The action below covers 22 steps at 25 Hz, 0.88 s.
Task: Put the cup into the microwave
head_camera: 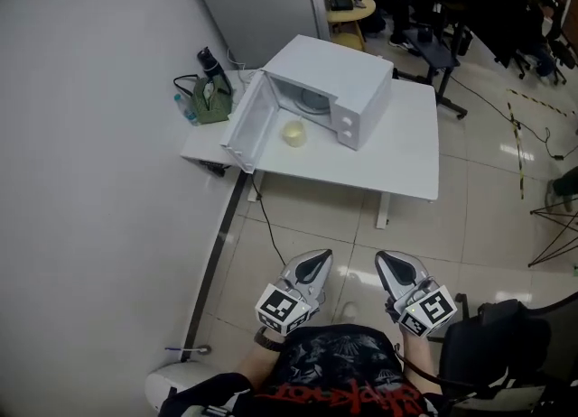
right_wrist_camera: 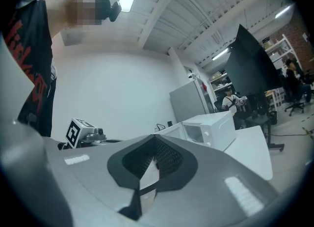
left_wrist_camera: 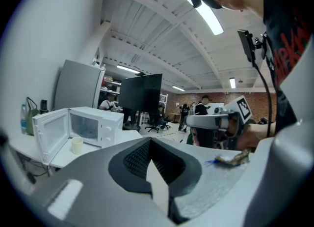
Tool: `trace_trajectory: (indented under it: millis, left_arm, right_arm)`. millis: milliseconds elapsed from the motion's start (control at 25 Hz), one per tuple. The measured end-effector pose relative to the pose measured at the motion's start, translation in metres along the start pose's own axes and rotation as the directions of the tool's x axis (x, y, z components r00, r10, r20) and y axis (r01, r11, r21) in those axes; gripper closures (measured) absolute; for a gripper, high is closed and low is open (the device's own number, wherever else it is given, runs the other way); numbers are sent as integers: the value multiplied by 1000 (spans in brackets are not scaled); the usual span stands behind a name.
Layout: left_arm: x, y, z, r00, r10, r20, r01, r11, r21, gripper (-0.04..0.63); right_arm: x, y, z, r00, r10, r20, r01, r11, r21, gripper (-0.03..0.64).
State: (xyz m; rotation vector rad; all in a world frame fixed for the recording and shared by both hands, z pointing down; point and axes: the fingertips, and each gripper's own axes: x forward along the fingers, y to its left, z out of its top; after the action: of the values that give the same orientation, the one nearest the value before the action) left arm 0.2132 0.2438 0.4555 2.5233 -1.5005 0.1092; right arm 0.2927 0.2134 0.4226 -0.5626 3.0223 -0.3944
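Cup (head_camera: pixel 294 133) sits upright on the bench (head_camera: pixel 402 167), right at the mouth of the open microwave (head_camera: pixel 336 81), tucked between the swung-out door (head_camera: pixel 250 126) and the control panel side. Both grippers are well back from it, out over the floor, pointing that way. Left gripper (head_camera: pixel 318 260) and right gripper (head_camera: pixel 390 262) both have their jaws clenched with nothing in them. The cup lies ahead and a bit left of the left one, so I'd say left is nearer. The door guards the cup's left side, so coming in from the front looks cleanest. Green bag (head_camera: pixel 213 104) and dark bottle (head_camera: pixel 209 63) sit behind the door, out of the way.
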Motion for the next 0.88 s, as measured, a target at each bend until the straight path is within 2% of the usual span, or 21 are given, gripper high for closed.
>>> trace_trajectory:
  millis: [160,320,400,520,600,720,800,880]
  left_arm:
    - [-2,29,3,998,-63,-11,63,998,18,592]
    - [-7,52,29,986,-167,18,167,986,-3,592]
    - [-9,71,40,991,-129,35,128,992,19,592]
    - [-13,104,58,989,-97,108,106,991,-78,595]
    - [-17,123,60,989,-82,123,94,991,-97,595]
    - [-20,154,42,999,-11,40,13,999,-34,595]
    - [-20,164,24,998,-38,-58,37,999,-10,595]
    - [-22,166,16,992,-80,-101,80,997,-11,594]
  right_arm:
    - [65,9,6,997,72,-6,-72,997,0,617]
    - [132,20,14,987,157,10,-158,987,34,617]
    - [156,25,20,982,188,16,-188,982,30,617]
    - [185,29,22,980,200,-6,-200,980,11,617]
    - [198,30,17,982,188,-30,-188,982,5,617]
    - [215,30,10,984,166,-62,-167,986,-7,617]
    - [224,32,5,983,168,-74,-169,986,-3,617]
    - [231,36,2,981,174,-83,-174,985,8,617]
